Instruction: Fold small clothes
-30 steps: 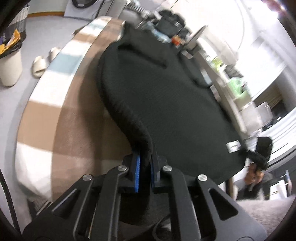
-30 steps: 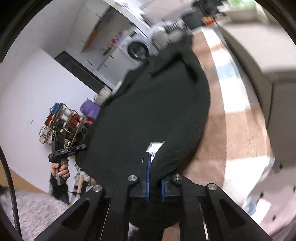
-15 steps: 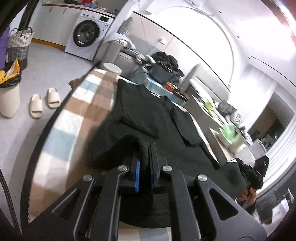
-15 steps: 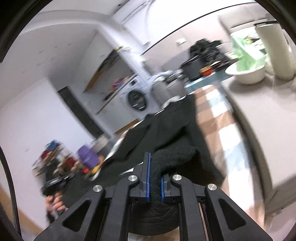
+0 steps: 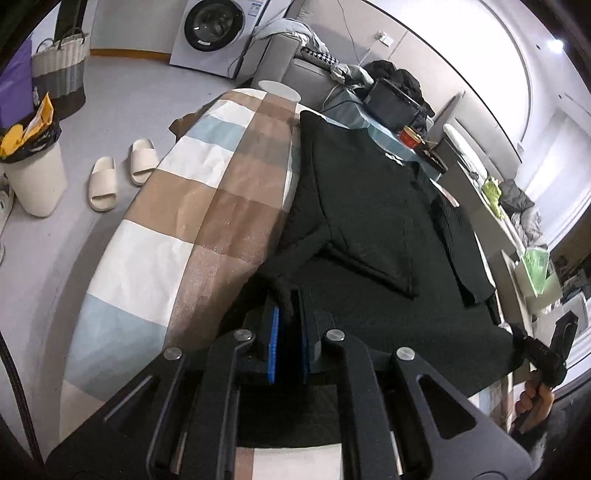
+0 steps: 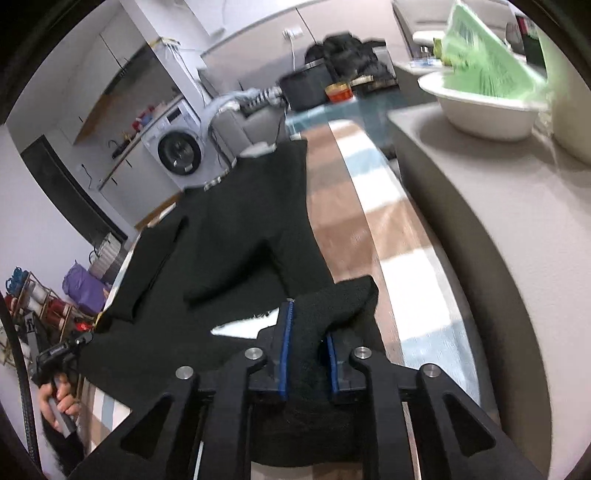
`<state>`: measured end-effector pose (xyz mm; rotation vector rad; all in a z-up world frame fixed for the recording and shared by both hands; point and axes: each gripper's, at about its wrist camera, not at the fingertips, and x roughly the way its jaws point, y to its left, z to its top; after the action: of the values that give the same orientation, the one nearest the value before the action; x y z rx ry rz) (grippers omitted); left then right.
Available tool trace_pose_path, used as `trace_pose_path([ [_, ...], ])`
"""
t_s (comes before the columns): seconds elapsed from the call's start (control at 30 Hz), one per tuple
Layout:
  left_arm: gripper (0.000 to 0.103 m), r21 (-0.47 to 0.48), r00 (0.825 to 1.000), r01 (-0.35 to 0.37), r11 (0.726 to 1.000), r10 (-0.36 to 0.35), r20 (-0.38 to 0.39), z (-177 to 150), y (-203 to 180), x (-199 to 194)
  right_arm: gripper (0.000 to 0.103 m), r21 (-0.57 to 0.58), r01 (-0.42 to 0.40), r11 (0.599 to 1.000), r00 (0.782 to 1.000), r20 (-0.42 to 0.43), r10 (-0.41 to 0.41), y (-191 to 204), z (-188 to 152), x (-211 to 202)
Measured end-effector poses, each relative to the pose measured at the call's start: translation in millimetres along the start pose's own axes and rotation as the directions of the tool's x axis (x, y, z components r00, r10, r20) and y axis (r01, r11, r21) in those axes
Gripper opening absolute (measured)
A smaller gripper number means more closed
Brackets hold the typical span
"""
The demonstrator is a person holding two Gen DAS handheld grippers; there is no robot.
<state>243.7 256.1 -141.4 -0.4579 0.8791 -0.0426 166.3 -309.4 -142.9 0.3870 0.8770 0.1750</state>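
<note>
We see a black knitted sweater (image 5: pixel 369 206) lying flat on the checked counter (image 5: pixel 207 192), its near hem folded over. The left tool (image 5: pixel 290 332) pinches one hem corner; the right tool (image 6: pixel 308 347) has just been opening, cloth still between its pads.

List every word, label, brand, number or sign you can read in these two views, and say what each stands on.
None can be read.
Washing machine: panel sticker, too small.
Black garment: white tag, no legible print.
Green packet: blurred.
Red tin: too small.
</note>
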Motion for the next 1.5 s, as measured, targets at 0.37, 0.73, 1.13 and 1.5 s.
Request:
trace_pose_path([
  [0.37,0.047,0.026,0.999,-0.047,0.999,0.047,-0.01,-39.9,10.0,-26.2,0.049,0.011,-0.017,1.0,1.0,0.024,0.017,-20.5,-27.2,-39.5],
  [0.73,0.039,0.015,1.0,-0.009,1.0,0.009,-0.014,-34.1,10.2,-8.4,0.041,-0.008,-0.047,0.999,0.998,-0.034,0.047,-19.1,-17.6,3.5],
  [1.13,0.02,0.141,0.999,-0.006,0.99,0.013,-0.045,-53.0,-9.7,-10.3,0.018,-0.088,-0.051,0.995,0.993,-0.111,0.041,-5.0,-22.4,8.0],
  [1.5,0.023,0.115,0.999,-0.01,0.993,0.014,-0.034,-57.8,-0.5,-19.6,0.021,-0.088,-0.039,0.995,0.993,-0.117,0.028,-4.5,-21.8,10.2],
])
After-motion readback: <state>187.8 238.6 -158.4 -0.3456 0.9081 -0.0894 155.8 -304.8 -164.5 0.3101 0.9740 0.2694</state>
